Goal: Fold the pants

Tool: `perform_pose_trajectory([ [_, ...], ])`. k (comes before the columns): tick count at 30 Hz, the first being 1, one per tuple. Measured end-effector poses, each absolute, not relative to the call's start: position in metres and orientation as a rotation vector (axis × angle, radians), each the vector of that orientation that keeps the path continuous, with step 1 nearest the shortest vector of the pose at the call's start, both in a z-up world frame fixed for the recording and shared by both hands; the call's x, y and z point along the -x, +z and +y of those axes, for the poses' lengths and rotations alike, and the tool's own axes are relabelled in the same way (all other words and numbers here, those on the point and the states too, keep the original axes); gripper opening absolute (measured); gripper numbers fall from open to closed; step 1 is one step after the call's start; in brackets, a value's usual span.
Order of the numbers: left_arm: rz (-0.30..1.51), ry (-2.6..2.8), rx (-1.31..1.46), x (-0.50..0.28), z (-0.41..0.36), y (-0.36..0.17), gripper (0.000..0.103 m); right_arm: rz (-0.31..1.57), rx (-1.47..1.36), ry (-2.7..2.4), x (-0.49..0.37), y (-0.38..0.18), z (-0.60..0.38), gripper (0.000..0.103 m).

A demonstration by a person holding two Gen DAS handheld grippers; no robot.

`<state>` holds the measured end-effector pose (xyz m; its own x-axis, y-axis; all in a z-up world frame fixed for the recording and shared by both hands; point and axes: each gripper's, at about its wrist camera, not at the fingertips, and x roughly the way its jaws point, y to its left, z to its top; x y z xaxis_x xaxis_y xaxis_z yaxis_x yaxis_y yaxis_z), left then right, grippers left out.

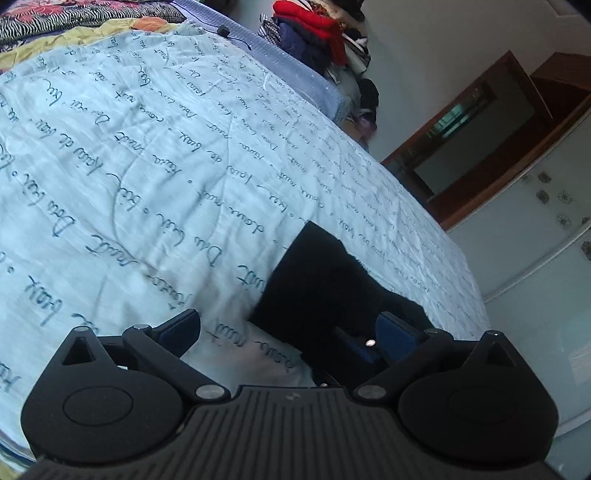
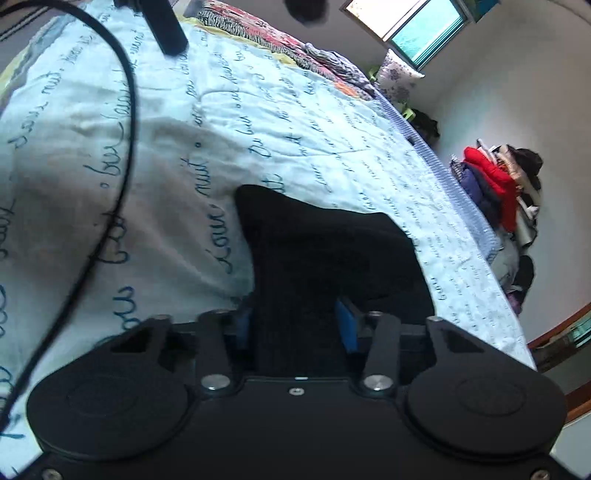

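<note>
The black fabric pants (image 2: 325,251) are showing almost no detail: the cloth is so dark that seams, waistband and leg ends are blurring into one mass, and its near part is disappearing behind the gripper bodies in both views. It cannot be told how many layers are lying folded. One pair is in view, lying on the pale blue quilted bedspread printed with dark cursive script (image 1: 147,166), near the bed's edge.

Two grippers are showing, each black plastic with two blue-padded fingers. The right gripper (image 2: 297,325) is pinching a bunch of the black cloth, its two pads pressing on either side of the fabric. The left gripper (image 1: 286,328) is standing with its fingers spread wide; one finger is lying over the bedspread, the other over the black cloth, and nothing is being gripped between them.

A thin black cable (image 2: 122,155) is curving across the right wrist view, its ends cut off by the frame. A dark blurred bar (image 2: 166,26) at the top is too indistinct to name. Beyond the bed, a heap of clothes topped by one red garment (image 1: 314,26) is piling against the wall, and a patterned floral and zebra-striped blanket (image 1: 66,18) is lying at the far end, partly cropped.
</note>
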<state>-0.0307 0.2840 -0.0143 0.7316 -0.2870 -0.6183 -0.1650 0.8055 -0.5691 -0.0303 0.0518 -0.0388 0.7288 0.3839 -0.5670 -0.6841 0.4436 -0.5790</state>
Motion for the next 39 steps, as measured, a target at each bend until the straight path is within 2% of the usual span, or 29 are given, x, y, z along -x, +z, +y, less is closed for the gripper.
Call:
perform_pose_trajectory([
  [3,0.769,-0.073,0.647,0.028,0.281,-0.016,0.102,0.442,0.767,0.701,0.018,-0.031,0.043,0.025],
  [5,0.775,-0.047,0.657,0.025,0.283,-0.018,0.102,0.504,0.588,0.724,0.005,-0.019,0.028,0.017],
  [10,0.799,-0.061,0.735,0.011,0.290,-0.031,0.102,0.617,0.288,0.754,-0.019,-0.009,0.002,0.017],
  [16,0.883,-0.161,0.943,-0.039,0.279,-0.064,0.102,0.588,0.217,0.759,-0.015,-0.003,-0.010,0.014],
  [21,0.923,-0.226,0.916,-0.087,0.251,-0.076,0.102,0.576,0.193,0.768,-0.015,0.005,-0.019,0.014],
  [23,0.948,-0.193,0.912,-0.104,0.244,-0.084,0.098,0.571,0.185,0.766,-0.013,0.006,-0.022,0.014],
  [24,0.953,-0.174,0.896,-0.110,0.243,-0.086,0.084,0.570,0.189,0.765,-0.013,0.005,-0.022,0.014],
  [25,0.973,-0.180,0.855,-0.117,0.238,-0.086,0.049,0.569,0.192,0.762,-0.010,0.004,-0.021,0.014],
  [26,1.006,-0.176,0.795,-0.123,0.233,-0.086,0.036,0.567,0.191,0.762,-0.008,0.003,-0.021,0.014],
  [27,1.026,-0.159,0.733,-0.127,0.229,-0.086,0.036,0.560,0.198,0.755,-0.006,0.002,-0.020,0.014],
  [28,1.033,-0.157,0.681,-0.129,0.225,-0.086,0.029,0.550,0.210,0.751,-0.004,0.001,-0.019,0.014],
  [31,1.026,-0.155,0.540,-0.128,0.214,-0.078,0.023,0.547,0.205,0.748,-0.002,-0.003,-0.018,0.014],
  [33,1.007,-0.146,0.480,-0.126,0.206,-0.072,0.019,0.560,0.199,0.752,-0.003,-0.007,-0.017,0.018],
  [39,0.975,-0.125,0.398,-0.121,0.190,-0.051,0.016,0.566,0.136,0.757,-0.008,-0.011,-0.026,0.023],
])
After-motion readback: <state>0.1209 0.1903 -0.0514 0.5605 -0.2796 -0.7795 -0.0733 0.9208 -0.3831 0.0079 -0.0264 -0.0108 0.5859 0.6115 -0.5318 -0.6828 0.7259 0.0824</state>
